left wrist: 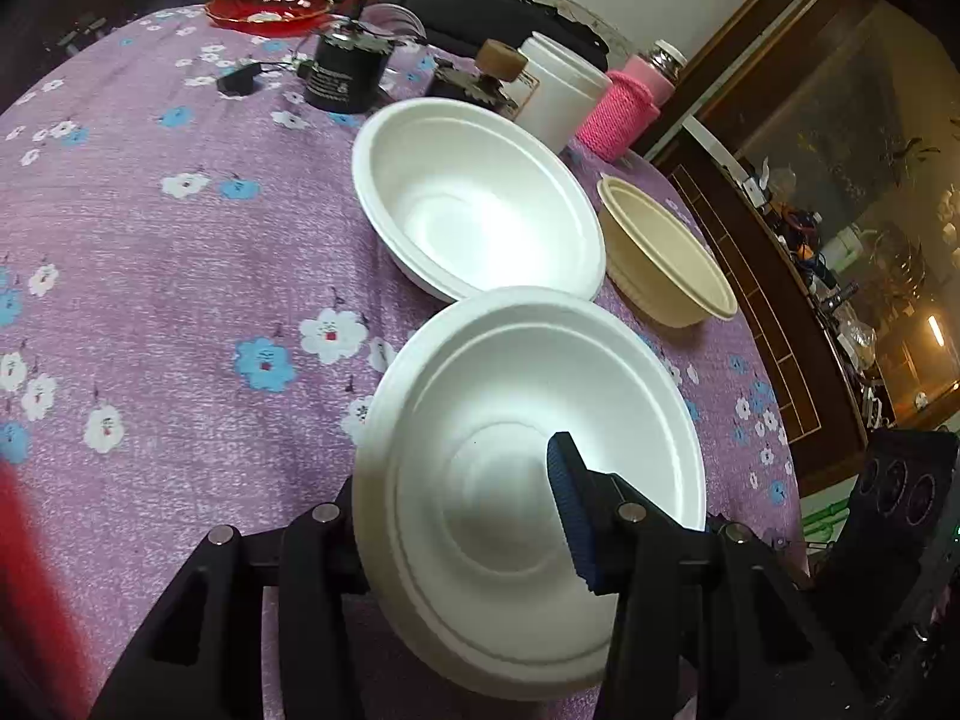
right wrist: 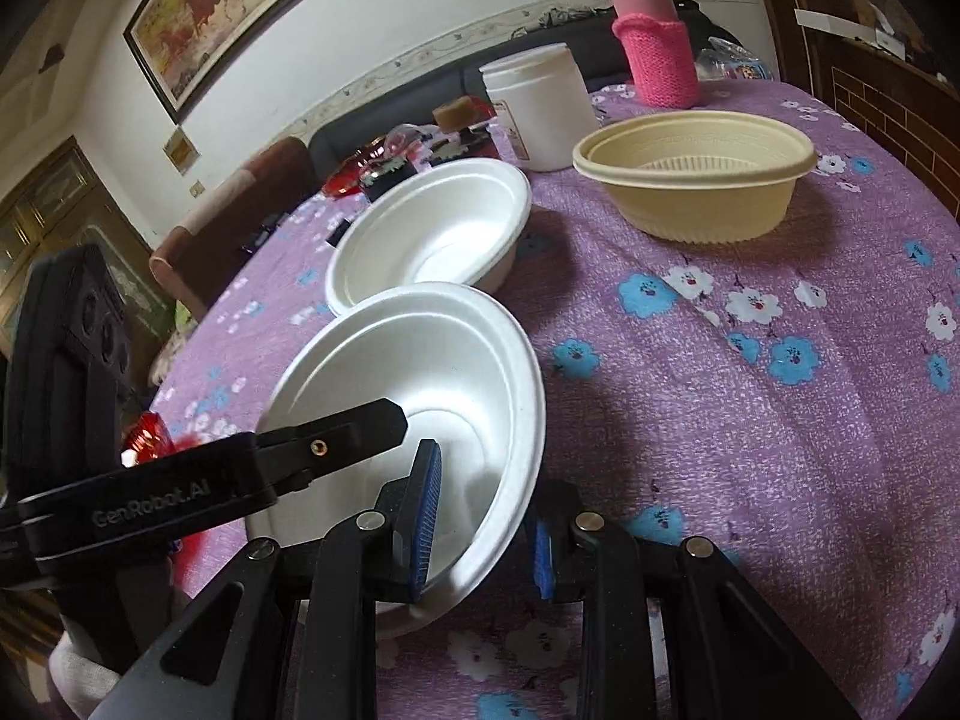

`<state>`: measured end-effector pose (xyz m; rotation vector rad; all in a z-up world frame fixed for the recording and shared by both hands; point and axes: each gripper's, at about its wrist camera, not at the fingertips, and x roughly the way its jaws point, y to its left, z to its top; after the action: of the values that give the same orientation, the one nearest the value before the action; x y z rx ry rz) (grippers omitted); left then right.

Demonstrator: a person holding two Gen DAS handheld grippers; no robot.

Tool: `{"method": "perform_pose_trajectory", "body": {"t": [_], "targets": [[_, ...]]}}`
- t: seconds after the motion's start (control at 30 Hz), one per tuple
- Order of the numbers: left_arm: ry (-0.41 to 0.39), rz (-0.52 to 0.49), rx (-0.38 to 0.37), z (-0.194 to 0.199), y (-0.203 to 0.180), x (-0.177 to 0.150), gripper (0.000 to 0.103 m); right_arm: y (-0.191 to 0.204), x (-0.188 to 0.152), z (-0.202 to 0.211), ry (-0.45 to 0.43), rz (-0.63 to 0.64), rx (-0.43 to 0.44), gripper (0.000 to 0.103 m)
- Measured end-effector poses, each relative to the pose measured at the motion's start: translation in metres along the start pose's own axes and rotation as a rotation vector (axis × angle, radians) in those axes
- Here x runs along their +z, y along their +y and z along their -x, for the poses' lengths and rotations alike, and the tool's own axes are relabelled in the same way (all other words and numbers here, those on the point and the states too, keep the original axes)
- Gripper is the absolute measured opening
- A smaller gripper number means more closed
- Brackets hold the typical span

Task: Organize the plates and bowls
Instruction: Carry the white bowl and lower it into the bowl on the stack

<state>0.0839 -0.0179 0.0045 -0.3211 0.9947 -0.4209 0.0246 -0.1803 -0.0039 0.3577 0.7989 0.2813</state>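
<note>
We have the nearer white foam bowl caught at its rim from two sides: our left hand-held gripper straddles the near wall, one blue-padded finger inside the bowl and the other outside and mostly hidden, and our right hand-held gripper straddles the opposite wall in the same way, one pad inside and one outside. Both are closed down on that rim, though we cannot tell how firmly. The bowl sits tilted, low at the front of both views, above the purple flowered tabletop. At twelve o'clock from it, just beside and seemingly touching its far rim, stands a second white foam bowl, upright and empty. At about two o'clock from the held bowl, near the second one, sits a beige plastic bowl with what looks like a second beige bowl nested inside. Farther back, at twelve to one o'clock, a white jar and a bottle in a pink knitted sleeve crowd the space behind the bowls, with a black cylinder, a brown-capped object and a red glass dish toward eleven o'clock. A dark cabinet borders the tabletop at three o'clock.
</note>
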Motion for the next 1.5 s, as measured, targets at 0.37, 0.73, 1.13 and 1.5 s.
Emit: {"method": "perform_pose_trajectory", "body": {"t": [0.37,0.73,1.13,1.5], "targets": [[-0.081,-0.011,0.042,0.044,-0.002,-0.017,0.046,0.024,-0.004,0.008,-0.015,0.01,0.034,0.028],[-0.179,0.029,0.037,0.118,0.013,-0.036,0.046,0.076,-0.019,0.039,-0.042,0.06,0.087,0.028],[-0.289,0.154,0.059,0.196,0.072,-0.057,0.047,0.163,-0.032,0.039,-0.032,0.194,0.144,0.029],[-0.339,0.265,0.086,0.234,0.13,-0.069,0.047,0.227,-0.046,0.014,0.013,0.286,0.161,0.029]]}}
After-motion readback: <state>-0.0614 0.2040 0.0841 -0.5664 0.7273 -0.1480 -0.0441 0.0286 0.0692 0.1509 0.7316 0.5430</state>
